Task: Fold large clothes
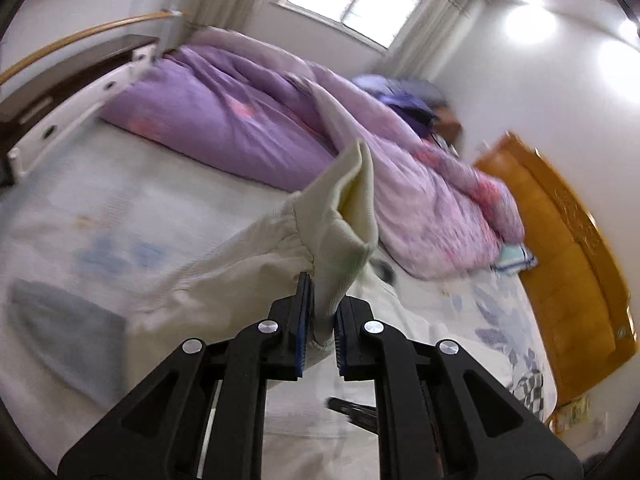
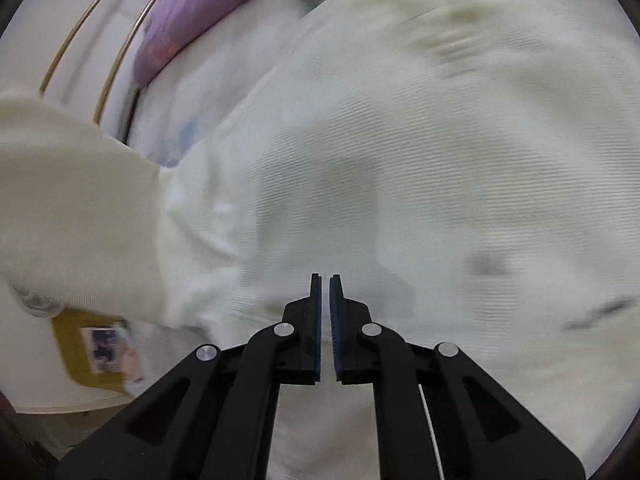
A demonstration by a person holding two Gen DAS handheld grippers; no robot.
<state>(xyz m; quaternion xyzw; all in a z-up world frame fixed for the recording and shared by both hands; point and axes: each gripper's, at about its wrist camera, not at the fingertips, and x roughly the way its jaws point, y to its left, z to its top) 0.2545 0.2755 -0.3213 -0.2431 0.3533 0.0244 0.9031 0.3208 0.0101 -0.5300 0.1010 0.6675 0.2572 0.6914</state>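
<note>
A large cream garment [image 2: 400, 160] lies spread over the bed and fills the right wrist view. My left gripper [image 1: 323, 292] is shut on its ribbed sleeve cuff [image 1: 344, 220], which stands up between the blue pads. The sleeve [image 1: 224, 272] trails off to the left, lifted above the sheet. My right gripper [image 2: 325, 280] hovers over the garment's body, pointing steeply down, its jaws shut with nothing between them. A raised fold of cream fabric [image 2: 80, 208] crosses the left of the right wrist view, blurred.
A purple quilt [image 1: 224, 120] and a pink floral quilt [image 1: 440, 200] are heaped along the far side of the bed. A grey folded cloth [image 1: 68, 328] lies at the left. There is a white bed rail [image 1: 80, 112] at the left and an orange wooden board [image 1: 568, 260] at the right.
</note>
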